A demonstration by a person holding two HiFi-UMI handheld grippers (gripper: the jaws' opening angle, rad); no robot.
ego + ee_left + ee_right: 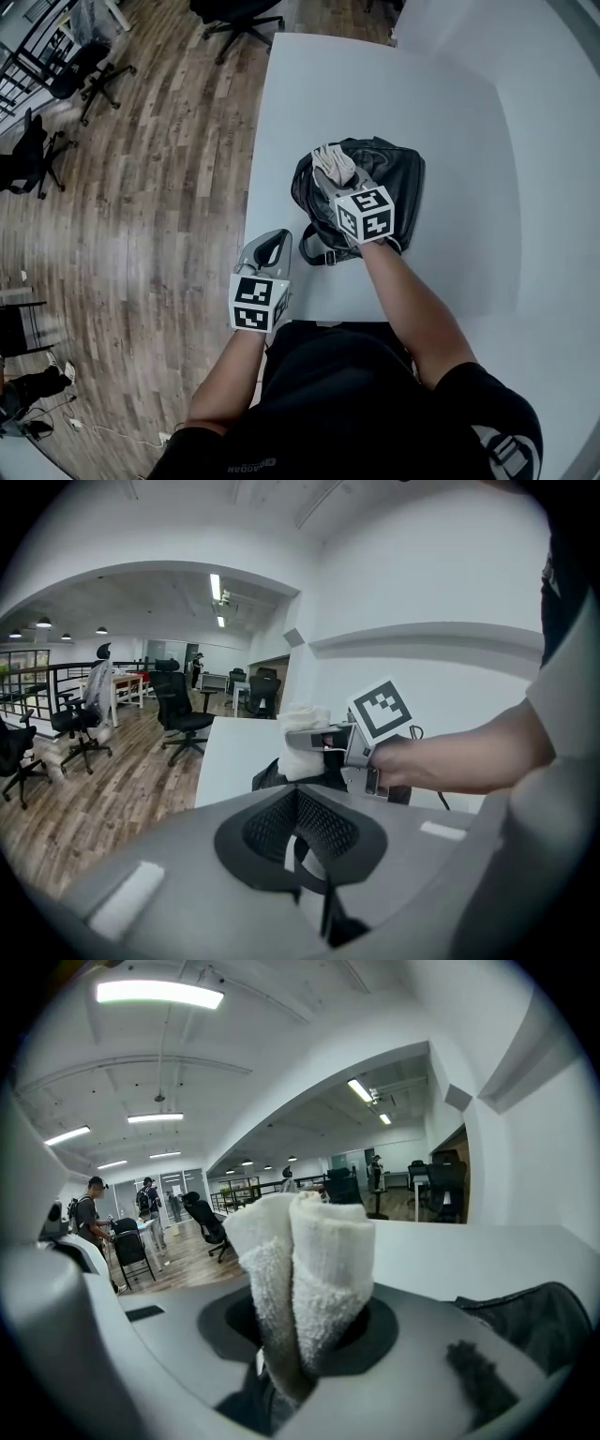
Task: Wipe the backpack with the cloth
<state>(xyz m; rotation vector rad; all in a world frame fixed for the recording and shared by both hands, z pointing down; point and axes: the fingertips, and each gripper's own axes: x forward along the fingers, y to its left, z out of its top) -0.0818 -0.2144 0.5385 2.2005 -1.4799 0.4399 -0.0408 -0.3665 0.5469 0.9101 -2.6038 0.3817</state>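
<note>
A black leather backpack (384,183) lies on the white table (375,84), a little right of its middle. My right gripper (336,173) hangs over the backpack's left part, shut on a rolled white cloth (328,159). In the right gripper view the cloth (309,1260) stands up between the jaws, with the backpack (534,1321) low at the right. My left gripper (274,246) hovers at the table's left front edge, apart from the backpack, shut and holding nothing. The left gripper view shows the cloth (302,742) and the backpack (270,778) ahead.
Wooden floor (159,187) runs along the table's left side, with office chairs (89,70) and another chair (239,19) near the far corner. A white wall (553,141) borders the table on the right. People (94,1213) stand far off in the room.
</note>
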